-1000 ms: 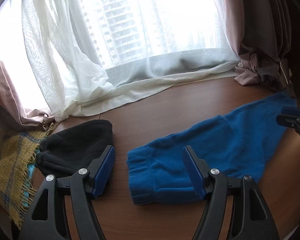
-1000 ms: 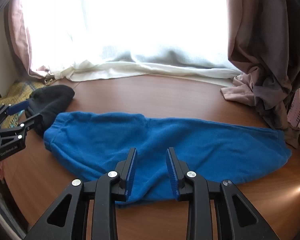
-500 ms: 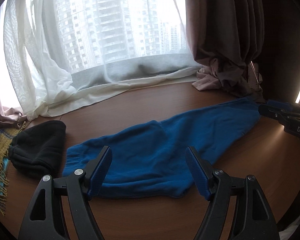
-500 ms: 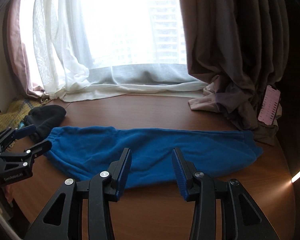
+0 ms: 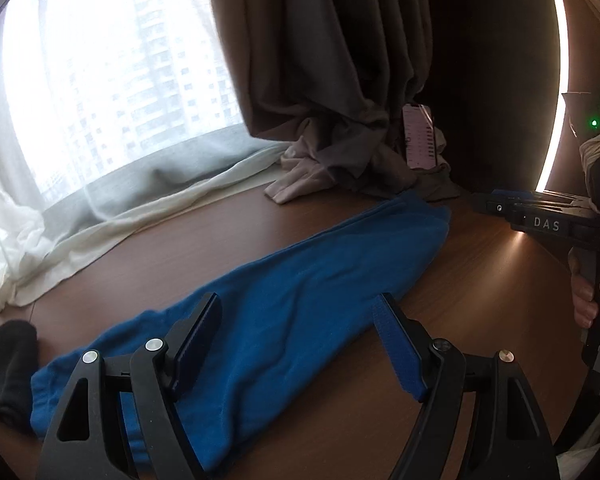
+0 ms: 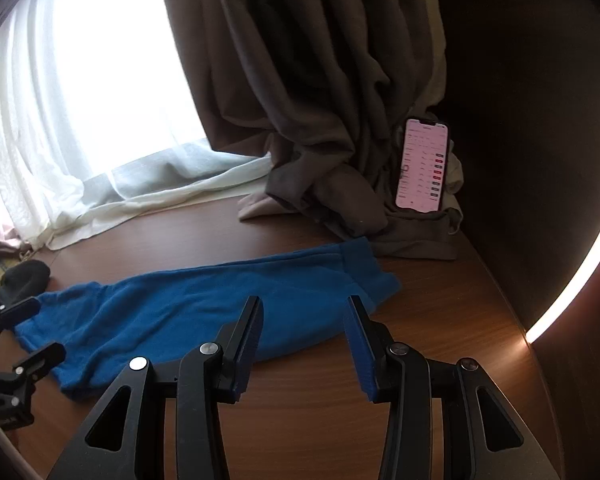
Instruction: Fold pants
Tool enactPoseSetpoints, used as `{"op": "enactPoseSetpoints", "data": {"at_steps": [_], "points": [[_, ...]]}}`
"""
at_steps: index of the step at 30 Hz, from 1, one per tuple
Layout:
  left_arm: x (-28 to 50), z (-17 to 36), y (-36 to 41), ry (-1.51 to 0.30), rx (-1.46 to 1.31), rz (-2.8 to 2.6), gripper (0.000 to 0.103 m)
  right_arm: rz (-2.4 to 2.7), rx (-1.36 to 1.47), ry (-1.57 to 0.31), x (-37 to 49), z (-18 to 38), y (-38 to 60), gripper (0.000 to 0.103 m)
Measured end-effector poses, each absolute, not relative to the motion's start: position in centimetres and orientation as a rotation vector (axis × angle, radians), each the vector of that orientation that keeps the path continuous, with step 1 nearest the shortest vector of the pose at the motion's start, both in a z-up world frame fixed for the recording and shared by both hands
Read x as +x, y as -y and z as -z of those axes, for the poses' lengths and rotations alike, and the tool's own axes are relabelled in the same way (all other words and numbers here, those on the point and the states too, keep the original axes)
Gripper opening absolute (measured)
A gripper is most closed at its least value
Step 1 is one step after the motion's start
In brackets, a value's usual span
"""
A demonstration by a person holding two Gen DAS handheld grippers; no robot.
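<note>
We see both the left hand-held gripper [image 5: 296,344] and right hand-held gripper [image 6: 305,344] spread, empty; blue fleece pants [image 6: 204,312] lie mid-frame on the desk [image 6: 320,408], risking dragging against the phone [image 6: 422,166]

"DAS" in white letters on black body of right hand-held gripper [image 5: 496,204]. Phone [image 6: 422,166] screen text too small to read.

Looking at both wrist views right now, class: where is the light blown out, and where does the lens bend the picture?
Left wrist view: the window glares white, a curved light strip flares, and the dark curtain sits in shadow. Right wrist view: the window is washed out, the phone screen glows, and fisheye bowing curves the wooden table edge.
</note>
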State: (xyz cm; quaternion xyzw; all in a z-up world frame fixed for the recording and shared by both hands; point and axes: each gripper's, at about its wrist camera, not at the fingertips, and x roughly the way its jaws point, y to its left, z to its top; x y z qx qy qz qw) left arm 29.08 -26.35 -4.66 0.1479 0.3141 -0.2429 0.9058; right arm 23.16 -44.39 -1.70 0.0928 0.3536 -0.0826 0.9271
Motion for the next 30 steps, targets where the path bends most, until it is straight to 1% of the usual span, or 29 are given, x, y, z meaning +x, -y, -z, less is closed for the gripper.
{"op": "enactPoseSetpoints", "data": {"at_steps": [5,9,11,12,13,14,16,19,22,26,30], "points": [[32.4,4.8,30.6,-0.610,0.379,0.623,0.077,0.214,0.237,-0.746,24.1,3.8,48.2,0.043],[35.4,5.9,33.9,-0.629,0.451,0.753,0.076,0.215,0.309,-0.778,25.3,6.0,50.3,0.043],[36.9,6.7,35.5,-0.636,0.497,0.809,0.072,0.217,0.351,-0.789,25.8,7.1,51.1,0.043],[37.7,7.1,36.3,-0.641,0.514,0.833,0.068,0.221,0.371,-0.791,26.0,7.5,51.5,0.043],[38.8,7.6,37.0,-0.652,0.530,0.856,0.060,0.225,0.390,-0.791,26.2,7.9,51.8,0.043],[39.6,8.0,37.7,-0.667,0.540,0.875,0.058,0.229,0.412,-0.793,26.5,8.4,52.2,0.043],[41.4,8.7,38.7,-0.700,0.546,0.917,0.048,0.240,0.441,-0.795,27.0,9.0,52.6,0.043],[43.7,9.8,40.4,-0.741,0.562,0.971,0.038,0.261,0.469,-0.793,27.7,9.5,53.1,0.043],[44.8,10.7,42.0,-0.748,0.608,1.013,0.032,0.272,0.503,-0.787,28.1,10.0,53.4,0.043],[45.7,11.8,43.9,-0.795,0.620,1.091,0.030,0.268,0.535,-0.783,28.5,10.6,53.6,0.042],[46.0,13.0,45.1,-0.803,0.667,1.101,0.029,0.255,0.571,-0.784,28.8,11.1,53.8,0.042]]}}
